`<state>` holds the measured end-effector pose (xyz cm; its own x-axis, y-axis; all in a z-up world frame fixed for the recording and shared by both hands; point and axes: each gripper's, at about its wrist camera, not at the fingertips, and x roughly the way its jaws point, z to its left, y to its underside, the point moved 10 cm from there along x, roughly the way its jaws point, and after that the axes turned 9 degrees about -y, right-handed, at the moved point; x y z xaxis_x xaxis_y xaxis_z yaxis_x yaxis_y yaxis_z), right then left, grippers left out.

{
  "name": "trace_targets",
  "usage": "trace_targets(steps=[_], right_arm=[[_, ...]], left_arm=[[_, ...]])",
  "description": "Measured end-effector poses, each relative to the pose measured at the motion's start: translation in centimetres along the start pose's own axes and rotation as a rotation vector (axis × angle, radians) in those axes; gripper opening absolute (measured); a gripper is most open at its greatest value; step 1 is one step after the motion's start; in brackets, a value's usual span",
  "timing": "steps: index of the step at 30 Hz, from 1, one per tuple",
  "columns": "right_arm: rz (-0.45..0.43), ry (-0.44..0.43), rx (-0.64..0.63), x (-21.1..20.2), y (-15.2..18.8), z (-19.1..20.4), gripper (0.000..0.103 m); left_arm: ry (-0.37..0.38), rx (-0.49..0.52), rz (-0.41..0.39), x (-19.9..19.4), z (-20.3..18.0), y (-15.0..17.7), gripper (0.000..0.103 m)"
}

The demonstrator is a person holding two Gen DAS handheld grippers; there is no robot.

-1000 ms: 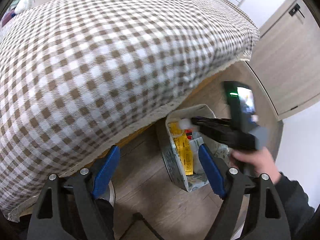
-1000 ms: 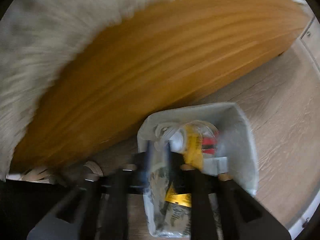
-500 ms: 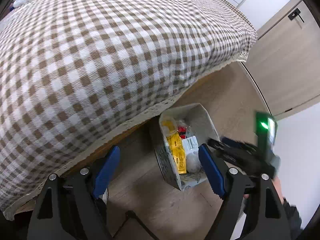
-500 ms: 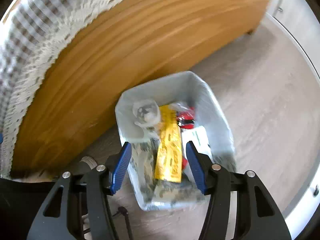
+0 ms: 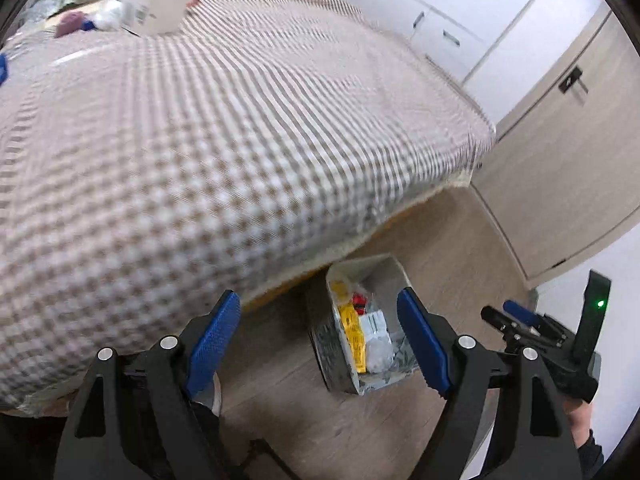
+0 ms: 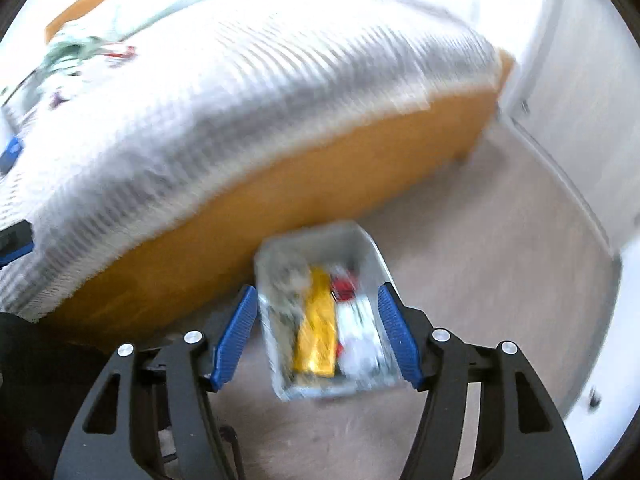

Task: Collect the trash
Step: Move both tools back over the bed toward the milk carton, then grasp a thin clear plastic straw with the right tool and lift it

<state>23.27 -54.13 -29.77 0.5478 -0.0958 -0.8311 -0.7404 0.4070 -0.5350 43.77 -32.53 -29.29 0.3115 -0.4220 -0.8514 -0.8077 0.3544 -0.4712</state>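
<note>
Right gripper (image 6: 316, 336) above the trash bin (image 6: 362, 240), 2 blue pads apart, nothing between them; jaws just been opening. Seen framed between the pads, well below: bin on the wood floor (image 6: 480, 280) against the bed's orange frame (image 6: 280, 200), holding a yellow wrapper (image 6: 316, 332), a red scrap (image 6: 345, 286) and white paper (image 6: 360, 340). Left gripper (image 5: 320, 340) likewise wide apart and empty, bin (image 5: 394, 270) low between its pads. Compared with 1 second ago: crumpled clear plastic no longer pinched in the right jaws, bin smaller and farther. Both grippers tilted steeply down. Farther off, checked bedspread (image 5: 200, 140), a white box (image 5: 154, 12) on it, white cabinets (image 5: 440, 12) beyond.
</note>
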Motion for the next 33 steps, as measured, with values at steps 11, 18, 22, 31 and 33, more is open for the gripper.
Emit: trace_targets(steps=[11,18,22,31,33], right_arm=[[-0.052,-0.246,-0.647,6.0,-17.2,27.2,0.061],[0.075,-0.133,-1.11,17.3,-25.4,40.8,0.03],[0.176,-0.112,-1.283,21.9,-27.3,44.5,0.026],[0.558,-0.256,-1.227,29.4,-26.3,46.8,0.014],[0.541,-0.287,-1.163,29.2,-26.6,46.4,0.006]], left_arm=[[-0.216,-0.234,-0.228,-7.8,22.8,-10.9,0.078],[-0.394,-0.412,-0.274,-8.0,38.8,-15.1,0.078],[-0.385,-0.534,-0.218,-6.6,43.2,-14.0,0.078],[-0.312,-0.585,-0.211,-7.1,45.5,-13.5,0.078],[-0.316,-0.585,-0.21,-6.9,45.4,-13.8,0.078]])
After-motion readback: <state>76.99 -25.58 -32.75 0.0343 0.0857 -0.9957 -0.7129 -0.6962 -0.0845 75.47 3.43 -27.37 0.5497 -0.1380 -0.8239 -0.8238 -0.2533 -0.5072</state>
